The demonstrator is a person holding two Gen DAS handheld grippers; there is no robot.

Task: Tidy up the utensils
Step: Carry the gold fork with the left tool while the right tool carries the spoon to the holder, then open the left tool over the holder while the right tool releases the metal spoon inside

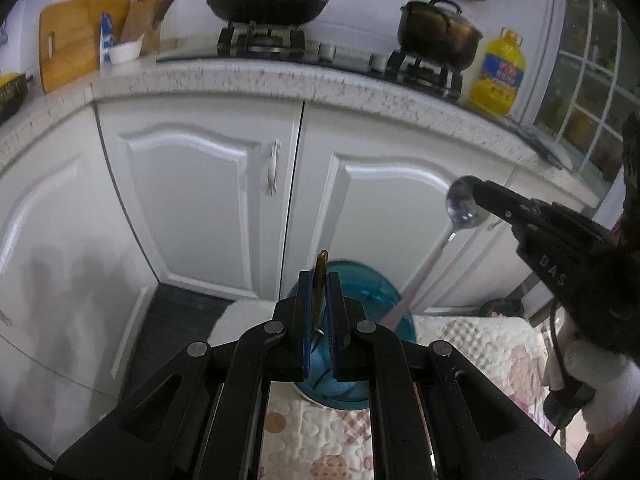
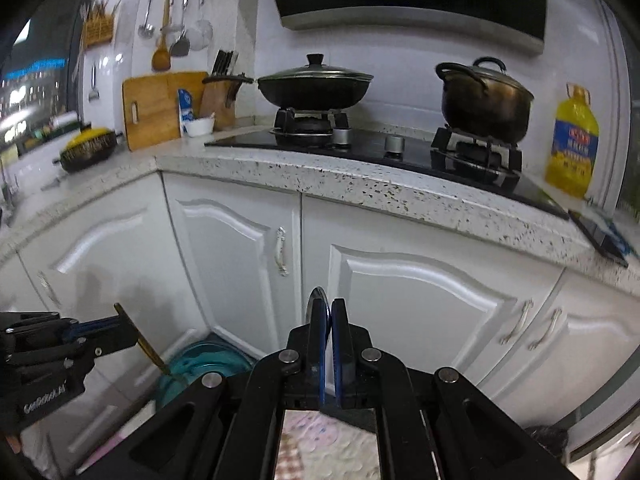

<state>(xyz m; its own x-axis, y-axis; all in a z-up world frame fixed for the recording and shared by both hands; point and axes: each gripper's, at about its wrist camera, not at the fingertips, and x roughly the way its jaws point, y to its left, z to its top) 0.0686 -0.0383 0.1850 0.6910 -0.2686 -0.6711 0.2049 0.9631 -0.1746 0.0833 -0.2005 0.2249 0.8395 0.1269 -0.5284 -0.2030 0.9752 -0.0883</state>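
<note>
Wall-hung utensils, right view only

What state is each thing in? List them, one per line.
Left gripper: shut on gold utensil.
Right gripper: shut on steel spoon, bowl end clamped.
Wok: lidded, on burner.
Pot: lidded, on burner.
Cabinet doors: closed.
Oil bottle: upright, capped.
Blue basin: on the padded cloth.
</note>
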